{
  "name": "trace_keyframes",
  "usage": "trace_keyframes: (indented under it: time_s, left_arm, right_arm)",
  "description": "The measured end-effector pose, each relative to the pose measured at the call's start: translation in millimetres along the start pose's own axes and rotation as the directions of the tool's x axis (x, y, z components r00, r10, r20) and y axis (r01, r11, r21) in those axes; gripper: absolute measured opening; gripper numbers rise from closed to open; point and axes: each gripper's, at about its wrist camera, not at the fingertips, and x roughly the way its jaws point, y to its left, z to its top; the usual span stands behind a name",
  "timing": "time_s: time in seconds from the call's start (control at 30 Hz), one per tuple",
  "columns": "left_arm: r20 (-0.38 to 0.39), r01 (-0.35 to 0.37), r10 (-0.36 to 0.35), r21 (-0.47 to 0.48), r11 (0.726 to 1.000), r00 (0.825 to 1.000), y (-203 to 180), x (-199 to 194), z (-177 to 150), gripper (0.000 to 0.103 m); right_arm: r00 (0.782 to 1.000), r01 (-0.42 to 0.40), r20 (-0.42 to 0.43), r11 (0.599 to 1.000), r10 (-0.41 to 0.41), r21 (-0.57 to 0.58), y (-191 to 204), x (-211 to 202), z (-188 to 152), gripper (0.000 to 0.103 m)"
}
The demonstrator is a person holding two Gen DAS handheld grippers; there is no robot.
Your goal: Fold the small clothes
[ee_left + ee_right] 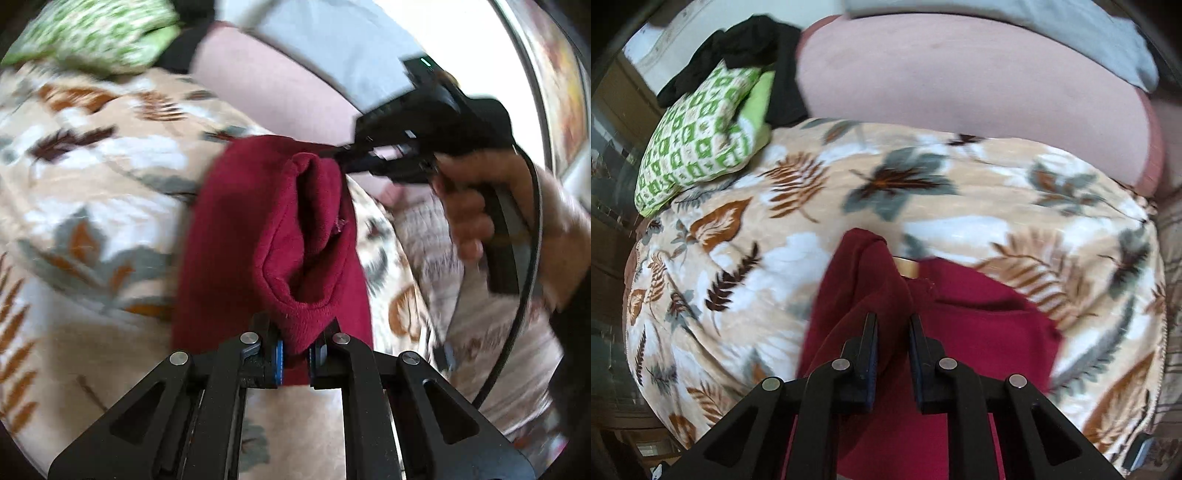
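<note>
A small dark red fleece garment (pixel 258 229) hangs lifted above a leaf-patterned blanket (pixel 92 177). My left gripper (pixel 294 360) is shut on its near edge. My right gripper (pixel 340 157), seen from the left wrist view at the garment's far top, pinches its other edge. In the right wrist view the right gripper (pixel 893 332) has its fingers close together with the red garment (pixel 979 325) bunched between and below them. A tan label (pixel 907 266) shows at the garment's top edge.
A green-and-white patterned cushion (pixel 698 140) and black clothing (pixel 750 40) lie at the blanket's far left. A pink pillow (pixel 960 81) and grey cloth (pixel 1015 22) lie behind. A pale printed cloth (pixel 491 332) lies at the right. The blanket (pixel 960 206) covers the bed.
</note>
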Motion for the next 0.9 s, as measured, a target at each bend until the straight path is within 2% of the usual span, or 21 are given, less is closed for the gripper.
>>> trace_keyframes:
  time_s: [0.1,0.17,0.3,0.4,0.5,0.57,0.67,0.7,0.77,0.8,0.83,0.9]
  left_arm:
    - [-0.024,-0.003,0.007,0.148,0.989,1.000,-32,19,-15,0.007]
    - [-0.054,0.010,0.000,0.197,0.980,0.999,-44,35,-22,0.007]
    - [-0.118,0.036,-0.005,0.265,0.964,0.993,-57,58,-36,0.007]
    - [-0.189,0.062,-0.004,0.302,0.951,0.982,-65,78,-46,0.008]
    - [-0.241,0.062,0.020,0.325,0.944,0.970,-67,84,-52,0.014]
    - [-0.272,0.099,-0.004,0.336,0.937,0.962,-70,80,-52,0.018]
    - [-0.332,0.209,-0.096,0.323,0.923,0.938,-73,66,-50,0.020]
    - [-0.379,0.287,-0.165,0.291,0.913,0.911,-72,61,-50,0.020]
    - [-0.439,0.364,-0.235,0.237,0.901,0.867,-70,54,-52,0.020]
    - [-0.442,0.377,-0.250,0.228,0.898,0.861,-69,48,-53,0.020]
    - [-0.418,0.364,-0.245,0.232,0.902,0.875,-65,40,-49,0.020]
    - [-0.332,0.298,-0.212,0.235,0.925,0.919,-48,22,-34,0.020]
  right_arm:
    - [1.000,0.006,0.020,1.000,-0.006,0.007,-31,-7,-10,0.014]
    - [1.000,0.009,0.025,1.000,-0.010,0.013,-51,-8,-15,0.013]
    - [0.999,0.051,0.011,0.999,-0.051,0.008,-83,1,-26,0.013]
    - [0.997,0.080,0.010,0.997,-0.080,0.014,-109,12,-36,0.011]
    - [0.996,0.041,0.072,0.998,-0.043,0.039,-129,23,-48,0.011]
    - [0.993,0.061,0.099,0.995,-0.069,0.083,-139,30,-58,0.011]
    - [0.978,0.040,0.193,0.982,-0.076,0.184,-155,14,-73,0.011]
    - [0.972,0.043,0.217,0.978,-0.089,0.206,-159,6,-78,0.011]
    - [0.957,0.072,0.257,0.970,-0.132,0.230,-161,-16,-90,0.011]
    - [0.949,0.080,0.281,0.973,-0.140,0.217,-158,-28,-97,0.011]
    - [0.945,0.055,0.307,0.982,-0.109,0.178,-149,-39,-105,0.011]
    - [0.940,0.007,0.338,0.997,-0.031,0.072,-128,-55,-117,0.011]
